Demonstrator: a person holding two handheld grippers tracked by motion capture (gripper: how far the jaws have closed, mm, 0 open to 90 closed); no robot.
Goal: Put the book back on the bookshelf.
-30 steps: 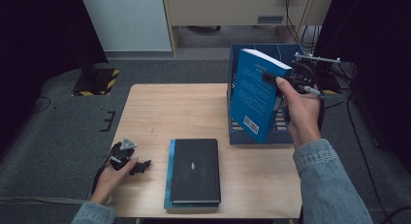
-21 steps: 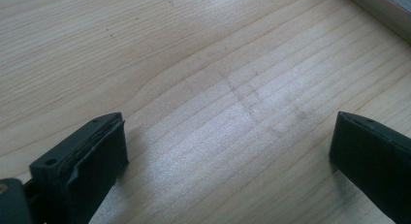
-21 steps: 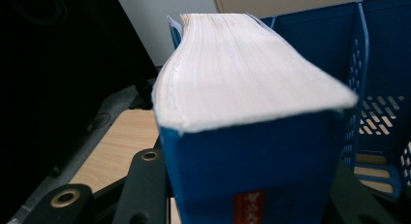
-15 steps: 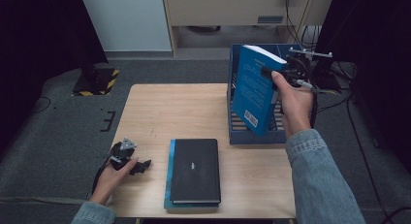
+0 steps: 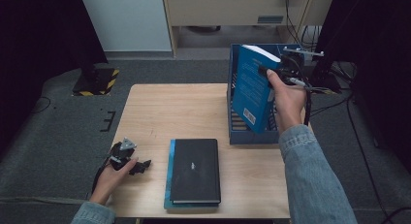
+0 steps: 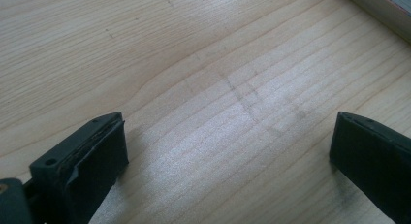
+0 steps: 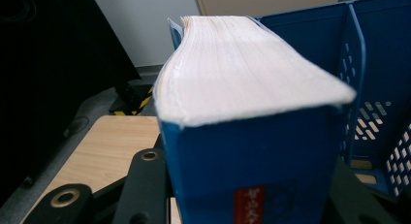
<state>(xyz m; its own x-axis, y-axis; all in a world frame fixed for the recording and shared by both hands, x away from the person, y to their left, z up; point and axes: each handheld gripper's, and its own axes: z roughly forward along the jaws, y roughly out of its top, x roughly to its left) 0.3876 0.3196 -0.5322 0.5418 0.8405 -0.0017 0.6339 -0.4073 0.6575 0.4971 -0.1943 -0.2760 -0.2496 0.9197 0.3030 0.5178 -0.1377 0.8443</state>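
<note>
Wooden table point(image 5: 174, 112): black book point(image 5: 195, 169) on teal book point(image 5: 167, 185); blue file rack point(image 5: 237, 132).

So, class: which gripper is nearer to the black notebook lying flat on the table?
Left. The left gripper rests on the table just beside the black notebook, open and apart from it. The right gripper is farther off, clamping the blue book at the blue file rack.

Blue book point(image 5: 252, 90) (upright) in right gripper point(image 5: 269, 72)

Bare table point(image 5: 174, 112) lies open between the left tool point(image 5: 127, 158) and the blue file rack point(image 5: 231, 83). Stacked books point(image 5: 194, 171) block the near middle; rack dividers point(image 7: 356, 64) flank the blue book point(image 5: 252, 88).
</note>
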